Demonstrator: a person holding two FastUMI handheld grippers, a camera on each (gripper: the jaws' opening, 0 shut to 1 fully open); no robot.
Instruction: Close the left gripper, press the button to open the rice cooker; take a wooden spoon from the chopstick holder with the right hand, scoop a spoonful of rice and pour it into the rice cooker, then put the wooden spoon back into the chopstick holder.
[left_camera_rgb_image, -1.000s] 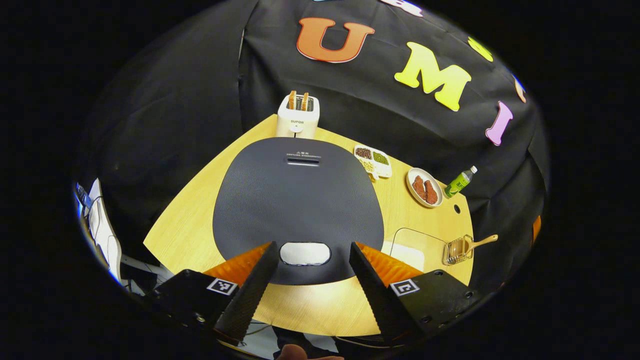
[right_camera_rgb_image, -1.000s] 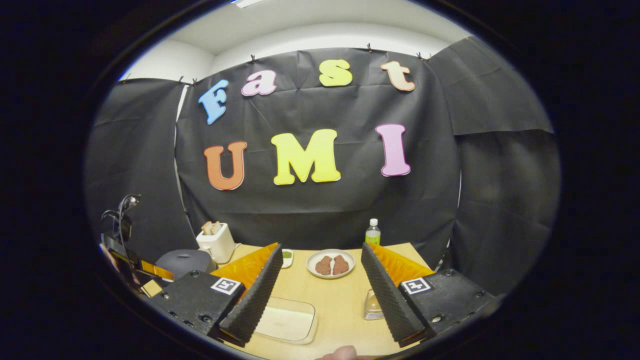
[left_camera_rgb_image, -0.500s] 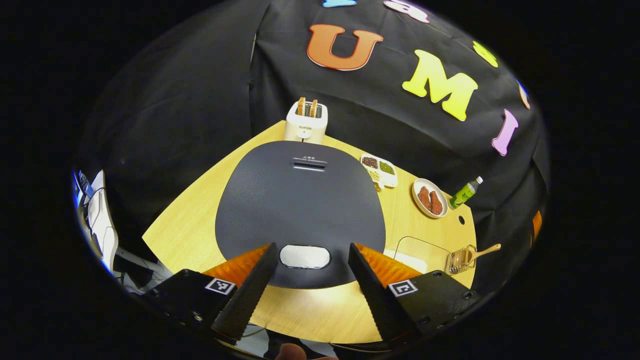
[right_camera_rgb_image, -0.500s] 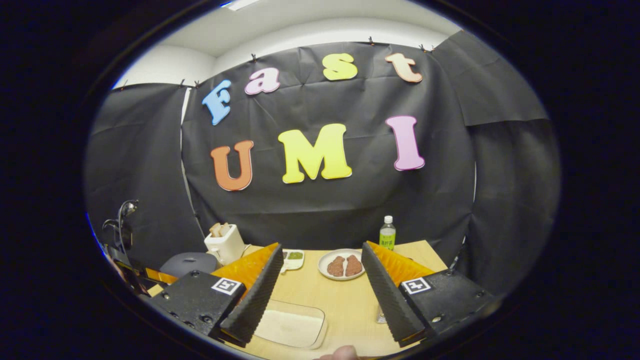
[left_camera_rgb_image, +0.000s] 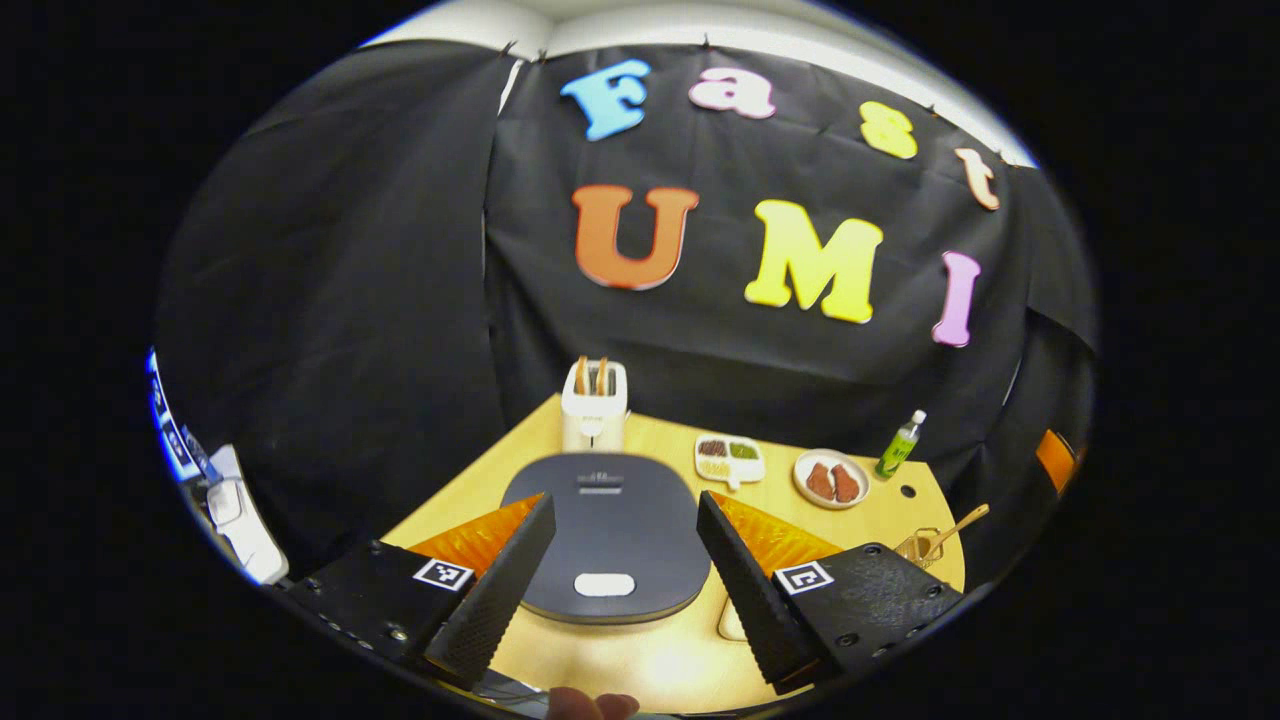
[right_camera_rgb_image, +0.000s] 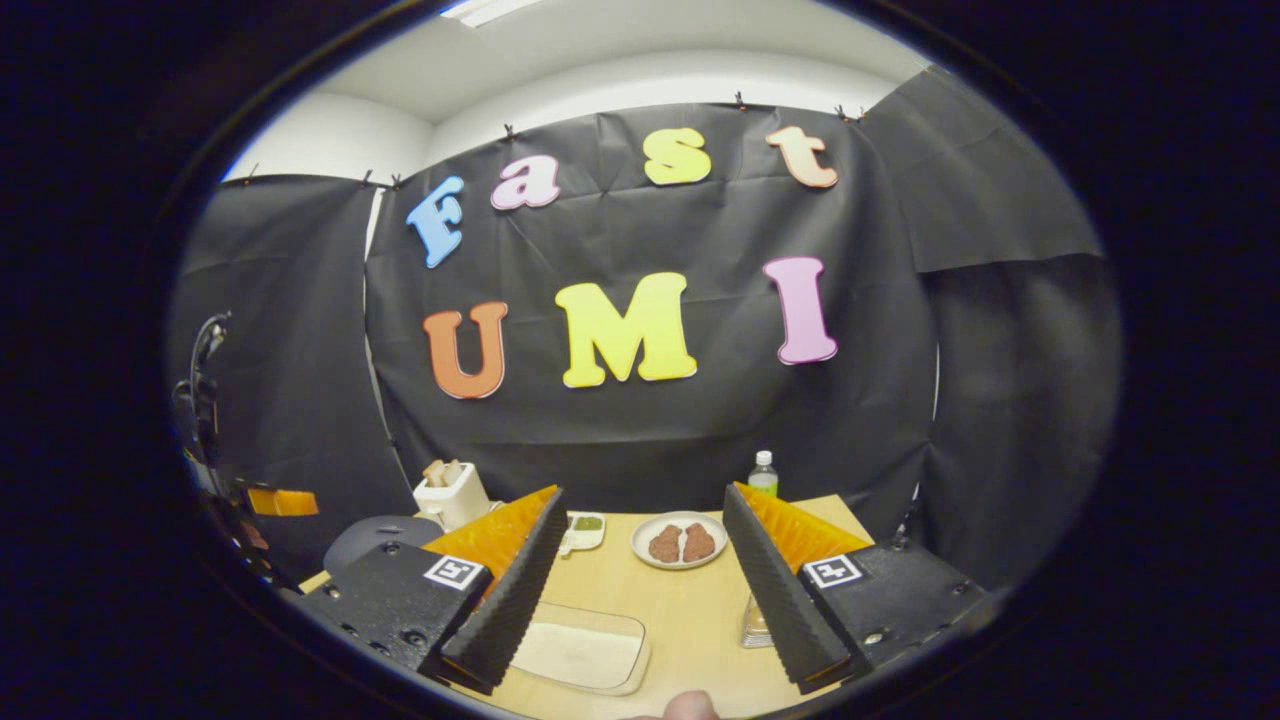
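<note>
Straight ahead of the left gripper (left_camera_rgb_image: 625, 590), between its two spread fingers and a little below them, lies the pale oval button (left_camera_rgb_image: 604, 585) on the near edge of the rice cooker (left_camera_rgb_image: 620, 520); the lid is down, its long axis running away toward the toaster (left_camera_rgb_image: 593, 400); the fingers stand apart, so they must come together before any press. The right gripper (right_camera_rgb_image: 640, 600), likewise spread and empty, hangs over the rice tray (right_camera_rgb_image: 585, 655); the wooden spoon (left_camera_rgb_image: 955, 528) leans in its wire holder (left_camera_rgb_image: 920, 547) at the table's right edge, nearer that hand.
</note>
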